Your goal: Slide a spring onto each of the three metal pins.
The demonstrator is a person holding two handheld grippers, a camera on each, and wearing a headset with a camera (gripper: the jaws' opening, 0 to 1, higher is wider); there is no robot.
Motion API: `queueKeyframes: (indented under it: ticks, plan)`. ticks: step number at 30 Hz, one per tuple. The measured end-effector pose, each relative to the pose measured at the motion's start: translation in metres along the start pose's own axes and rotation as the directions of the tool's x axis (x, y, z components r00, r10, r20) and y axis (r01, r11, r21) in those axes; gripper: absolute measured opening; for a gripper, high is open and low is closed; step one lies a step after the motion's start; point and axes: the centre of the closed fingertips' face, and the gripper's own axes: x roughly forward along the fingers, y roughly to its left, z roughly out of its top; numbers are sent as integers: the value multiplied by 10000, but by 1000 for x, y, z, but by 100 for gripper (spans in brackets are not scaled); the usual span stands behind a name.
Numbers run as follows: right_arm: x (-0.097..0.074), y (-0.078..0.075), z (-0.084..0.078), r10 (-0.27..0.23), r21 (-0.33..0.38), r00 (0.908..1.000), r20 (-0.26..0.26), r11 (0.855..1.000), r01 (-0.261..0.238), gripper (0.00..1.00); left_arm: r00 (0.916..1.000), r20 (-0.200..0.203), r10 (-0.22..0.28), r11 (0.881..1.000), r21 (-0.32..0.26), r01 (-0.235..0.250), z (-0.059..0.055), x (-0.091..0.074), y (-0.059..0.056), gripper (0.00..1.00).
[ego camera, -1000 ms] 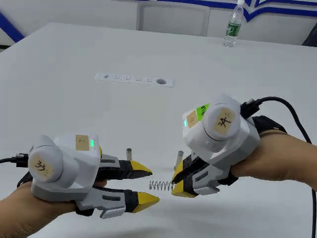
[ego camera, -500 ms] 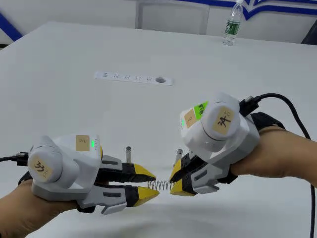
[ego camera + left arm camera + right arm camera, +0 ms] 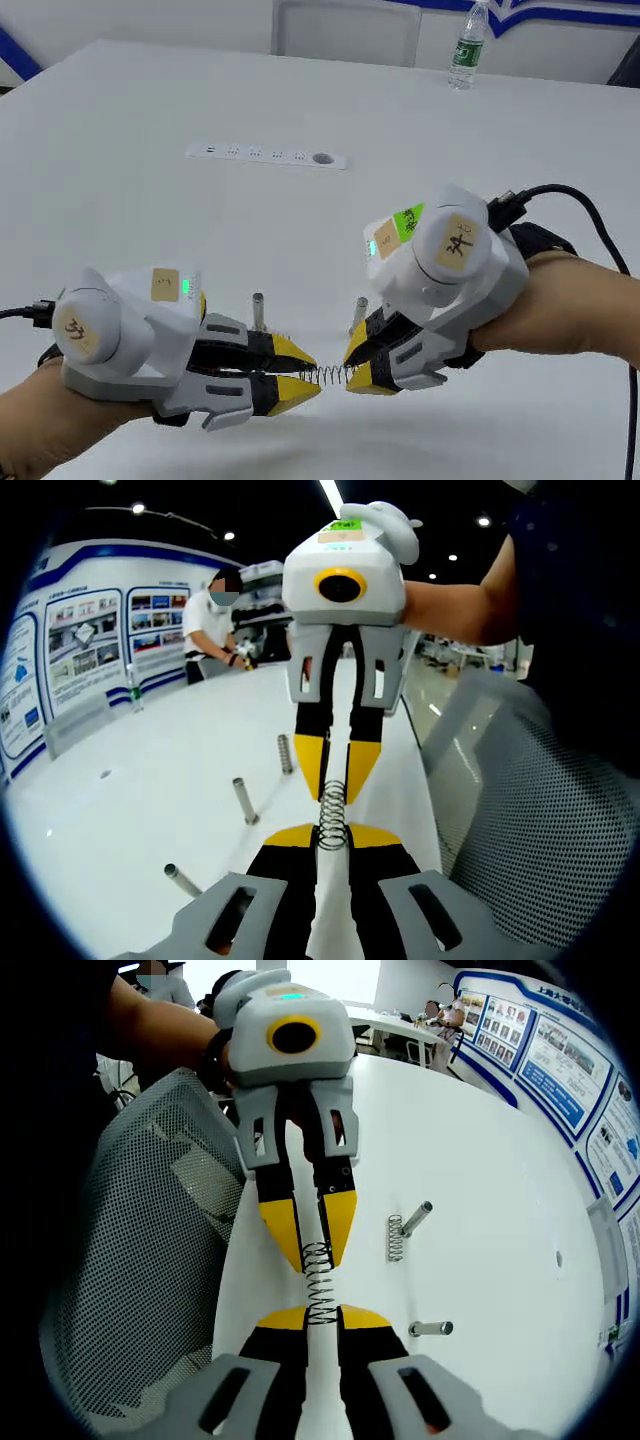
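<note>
A thin steel spring (image 3: 331,375) hangs level just above the white table (image 3: 150,120), held at both ends. My left gripper (image 3: 303,377) is shut on its left end and my right gripper (image 3: 353,369) is shut on its right end. In the left gripper view my own tips (image 3: 332,837) pinch the spring (image 3: 331,810), with the right gripper (image 3: 336,770) facing them. The right gripper view mirrors this: spring (image 3: 318,1282) between my tips (image 3: 311,1318). Two upright metal pins (image 3: 259,309) (image 3: 361,312) stand just behind. Another spring (image 3: 395,1238) sits around one pin (image 3: 417,1217).
A white power strip (image 3: 268,157) lies mid-table and a water bottle (image 3: 466,40) stands at the far edge. A third pin (image 3: 181,880) stands on the table. A mesh chair (image 3: 520,810) is beside the table's near edge. A person (image 3: 211,620) works in the background.
My left gripper moved right and its jaws went from open to shut on the spring's free end. The right gripper stayed put, holding the other end.
</note>
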Motion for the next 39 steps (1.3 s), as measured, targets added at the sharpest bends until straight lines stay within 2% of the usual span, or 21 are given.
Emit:
queueKeyframes:
  ticks: [7, 15, 21, 32, 39]
  plan:
    - [0, 1, -1, 102, 109, 9999, -2, 9999, -102, 12, 9999, 23, -111, 9999, -39, 112, 1, -1, -2, 10]
    - [2, 1, -4, 166, 172, 9999, -9, 9997, -166, 13, 9994, 312, -173, 9998, -98, 176, 10, -2, -2, 10]
    - [0, 0, -3, 97, 121, 9999, 47, 9999, -97, 12, 9994, 311, -147, 9998, -151, 151, 9, -1, -1, 10]
    - [-15, -2, 14, -46, 311, 9990, 442, 9995, 33, 12, 9995, 326, -54, 9998, -200, 60, 8, -1, 1, 10]
    - [-19, -1, 24, -77, 228, 9988, 477, 9997, 67, 12, 9994, 344, -29, 9998, -177, 35, 8, 0, 1, 10]
